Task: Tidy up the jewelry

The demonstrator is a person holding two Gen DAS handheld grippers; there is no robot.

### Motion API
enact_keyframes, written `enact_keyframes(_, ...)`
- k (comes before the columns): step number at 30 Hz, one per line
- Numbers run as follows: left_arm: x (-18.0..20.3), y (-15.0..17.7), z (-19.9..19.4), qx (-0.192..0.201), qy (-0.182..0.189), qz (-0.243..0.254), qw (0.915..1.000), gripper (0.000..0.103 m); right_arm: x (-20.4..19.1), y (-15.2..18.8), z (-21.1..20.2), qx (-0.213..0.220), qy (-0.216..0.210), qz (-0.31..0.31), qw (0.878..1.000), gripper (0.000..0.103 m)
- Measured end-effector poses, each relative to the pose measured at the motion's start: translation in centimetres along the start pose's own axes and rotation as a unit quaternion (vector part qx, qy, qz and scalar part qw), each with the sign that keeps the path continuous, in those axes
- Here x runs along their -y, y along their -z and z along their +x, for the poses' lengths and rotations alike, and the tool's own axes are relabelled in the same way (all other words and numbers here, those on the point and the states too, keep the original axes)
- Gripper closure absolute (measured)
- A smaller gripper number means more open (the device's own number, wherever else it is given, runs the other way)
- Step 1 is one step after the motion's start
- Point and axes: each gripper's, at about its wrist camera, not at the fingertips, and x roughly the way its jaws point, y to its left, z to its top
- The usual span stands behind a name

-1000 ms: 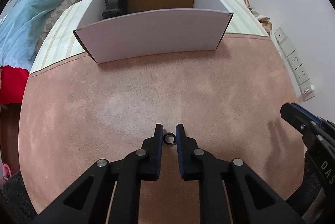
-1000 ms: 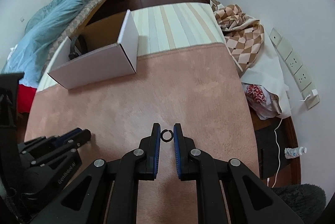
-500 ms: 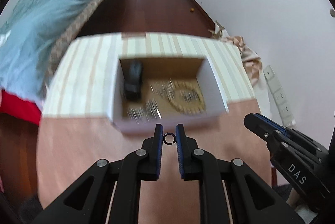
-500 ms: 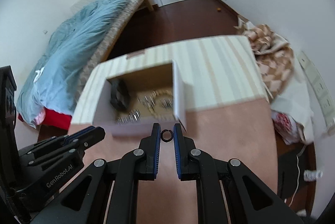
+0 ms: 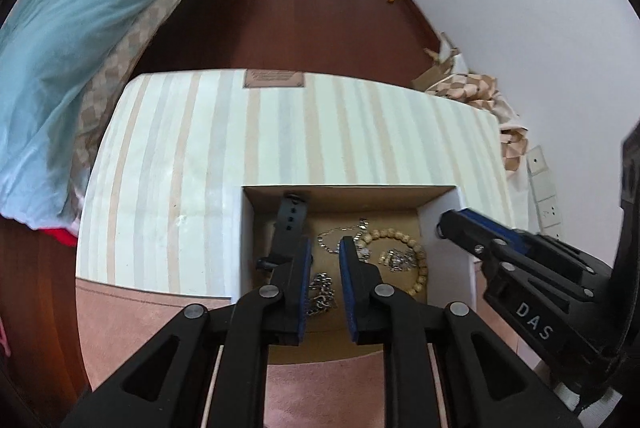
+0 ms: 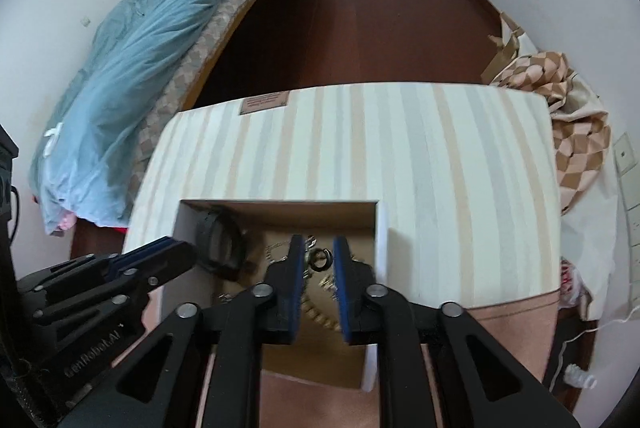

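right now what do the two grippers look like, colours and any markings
Both are black with angular, cut-out linkage arms, silver round rivets at the joints and blue pads lining the fingers. The left gripper carries pale "GenRobot.AI" lettering; the right gripper is marked "DAS". No cables or sleeves show.

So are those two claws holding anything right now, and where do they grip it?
The right gripper pinches a small ring by its outer edges. The left gripper holds nothing, open above the box.

showing black angular linkage arms on the left gripper (image 5: 324, 248), blue pads (image 5: 306, 280) lining its fingers, silver round screws at the joints; wearing white "das" lettering on the right gripper (image 6: 316, 248), "genrobot.ai" on the other's side.
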Motion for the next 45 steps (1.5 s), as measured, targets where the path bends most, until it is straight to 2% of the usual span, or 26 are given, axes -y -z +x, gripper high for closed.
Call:
enact_keyframes(2,-0.2,-0.2,-0.3,0.009,-0.010,-0.001,0.9999,0.081,0.2,-0.4,-0.3,0.003,0.001,0.002,1.000,0.060)
enact_keyframes(4,-0.4,-0.1,-1.1,0.023,-0.020,-0.002,0.9995,0.052,0.5,-0.5,-0.8,0.008,0.002,0.005,1.000,0.059)
enact_keyframes(5,-0.5,-0.1,-1.3,0.027,-0.025,-0.004,0.9993,0.046,0.6,-0.6,-1.1,0.011,0.003,0.007,1.000,0.059)
enact_keyframes(9,-1.5,0.4,-2.7,0.049,-0.052,-0.012,0.9974,0.039,0.8,0.0,-2.4,0.021,0.026,0.007,0.999,0.056)
enact_keyframes(11,-2.0,0.7,-3.2,0.057,-0.064,-0.013,0.9962,0.029,0.9,0.8,-3.2,0.022,0.037,0.010,0.999,0.042)
enact_keyframes(12,-2.2,1.2,-3.6,0.062,-0.074,-0.014,0.9952,0.023,0.9,1.0,-3.4,0.022,0.046,0.009,0.999,0.039)
enact_keyframes(15,-2.7,2.2,-4.2,0.068,-0.095,-0.015,0.9930,0.018,0.8,2.4,-4.0,0.020,0.073,0.007,0.997,0.034)
enact_keyframes(17,-2.9,3.0,-4.4,0.070,-0.107,-0.013,0.9917,0.009,0.4,3.5,-4.1,0.014,0.097,-0.003,0.995,0.011)
enact_keyframes(18,-3.0,3.6,-4.5,0.072,-0.112,-0.011,0.9910,0.004,0.3,3.9,-4.2,0.011,0.102,-0.006,0.995,0.007)
enact_keyframes(19,-3.0,4.1,-4.6,0.070,-0.117,-0.009,0.9906,0.003,0.1,4.4,-4.2,0.007,0.113,-0.012,0.994,0.004)
enact_keyframes(23,-2.6,5.8,-4.7,0.062,-0.128,0.002,0.9899,0.002,-0.9,6.3,-4.6,-0.001,0.141,-0.027,0.990,0.002)
enact_keyframes(29,-2.3,7.5,-6.7,0.068,-0.124,0.000,0.9900,0.002,-2.1,7.7,-7.5,0.015,0.155,-0.031,0.987,0.000)
enact_keyframes(38,-1.1,11.1,-13.7,0.111,-0.104,0.005,0.9884,0.002,-4.6,10.4,-14.8,0.066,0.168,-0.031,0.983,0.000)
enact_keyframes(45,0.0,14.2,-20.1,0.154,-0.097,0.009,0.9832,0.002,-6.4,13.4,-22.0,0.115,0.165,-0.030,0.979,0.000)
